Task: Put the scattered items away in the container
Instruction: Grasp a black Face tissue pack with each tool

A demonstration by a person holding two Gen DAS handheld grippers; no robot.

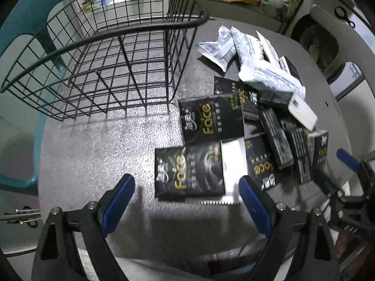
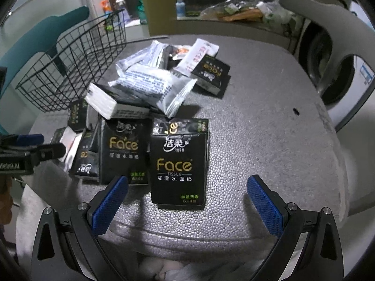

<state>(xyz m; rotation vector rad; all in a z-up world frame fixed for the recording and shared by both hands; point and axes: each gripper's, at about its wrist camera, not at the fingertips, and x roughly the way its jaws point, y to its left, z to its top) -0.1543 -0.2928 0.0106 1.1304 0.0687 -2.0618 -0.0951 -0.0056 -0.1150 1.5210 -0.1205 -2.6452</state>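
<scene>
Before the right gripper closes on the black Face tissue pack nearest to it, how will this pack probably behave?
The black Face tissue pack looks soft-wrapped, so it probably squashes slightly. It lies flat on the foam table, so it is unlikely to roll. Its glossy film may slip; the open right gripper should close firmly.

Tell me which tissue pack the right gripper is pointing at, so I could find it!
Start at the black wire basket on the grey table, then follow the heap of packs toward the right gripper. The nearest black Face tissue pack lies flat at the heap's edge, its gold lettering upright and fully uncovered, unlike its overlapped neighbours.
</scene>
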